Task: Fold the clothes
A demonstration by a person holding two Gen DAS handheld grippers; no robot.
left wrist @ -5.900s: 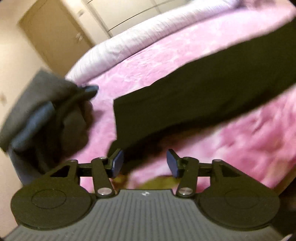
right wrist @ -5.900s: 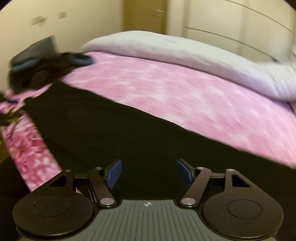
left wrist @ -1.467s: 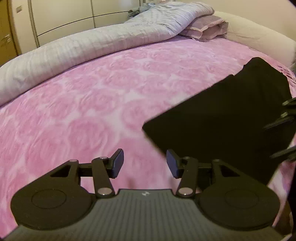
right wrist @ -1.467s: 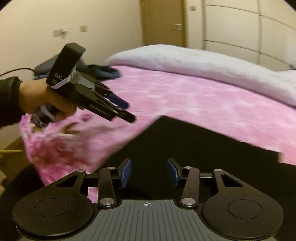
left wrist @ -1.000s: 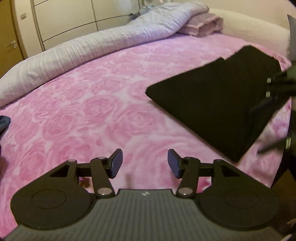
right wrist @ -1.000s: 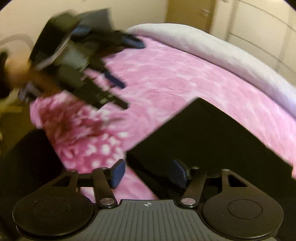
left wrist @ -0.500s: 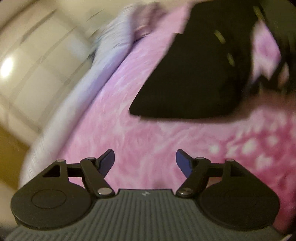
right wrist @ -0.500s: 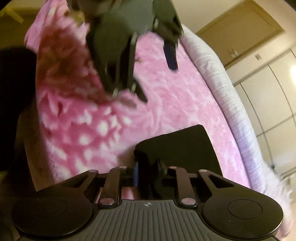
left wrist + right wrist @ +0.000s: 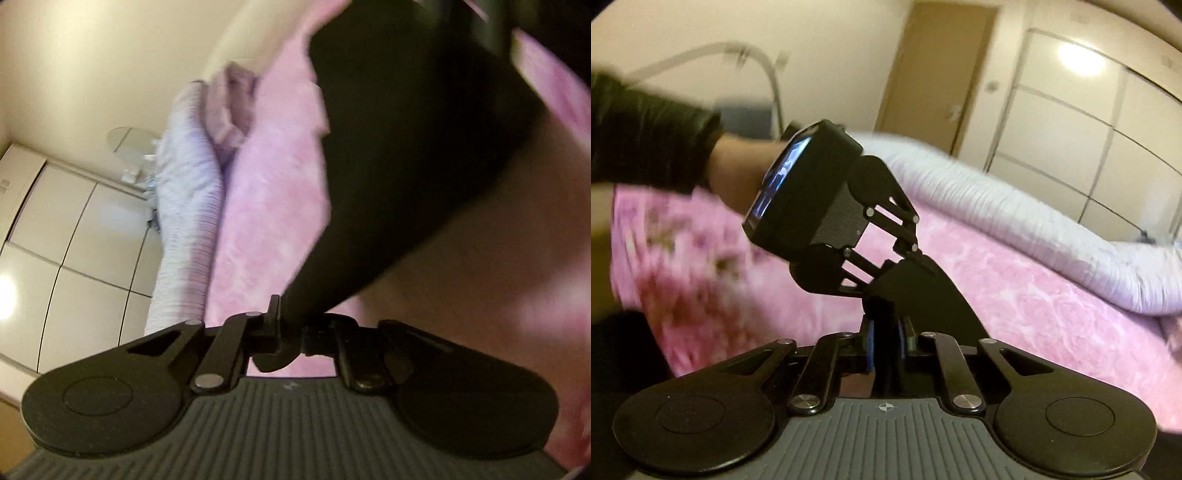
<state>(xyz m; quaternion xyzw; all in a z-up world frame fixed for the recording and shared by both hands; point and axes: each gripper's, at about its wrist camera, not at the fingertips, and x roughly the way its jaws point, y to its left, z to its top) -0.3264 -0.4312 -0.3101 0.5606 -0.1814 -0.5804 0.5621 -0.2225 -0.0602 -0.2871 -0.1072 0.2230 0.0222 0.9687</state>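
A folded black garment [image 9: 406,155] is held up above the pink rose bedspread [image 9: 266,221]. My left gripper [image 9: 291,332] is shut on its near edge; the view is tilted and blurred. My right gripper [image 9: 886,343] is shut on another edge of the same black garment [image 9: 923,291], which rises narrow between its blue pads [image 9: 870,345]. In the right wrist view the left gripper [image 9: 916,258] pinches the cloth just beyond my right fingertips, held by a hand in a black sleeve.
A rolled grey-white duvet [image 9: 1015,218] and a lilac pillow [image 9: 232,107] lie along the far side of the bed. White wardrobe doors [image 9: 1089,122] and a wooden door [image 9: 934,74] stand behind. The bed's near edge [image 9: 646,295] is at the left.
Both grippers have closed on the black garment and lifted it off the bed. The left gripper swung in from the open bedspread to beside the right one and has tilted.
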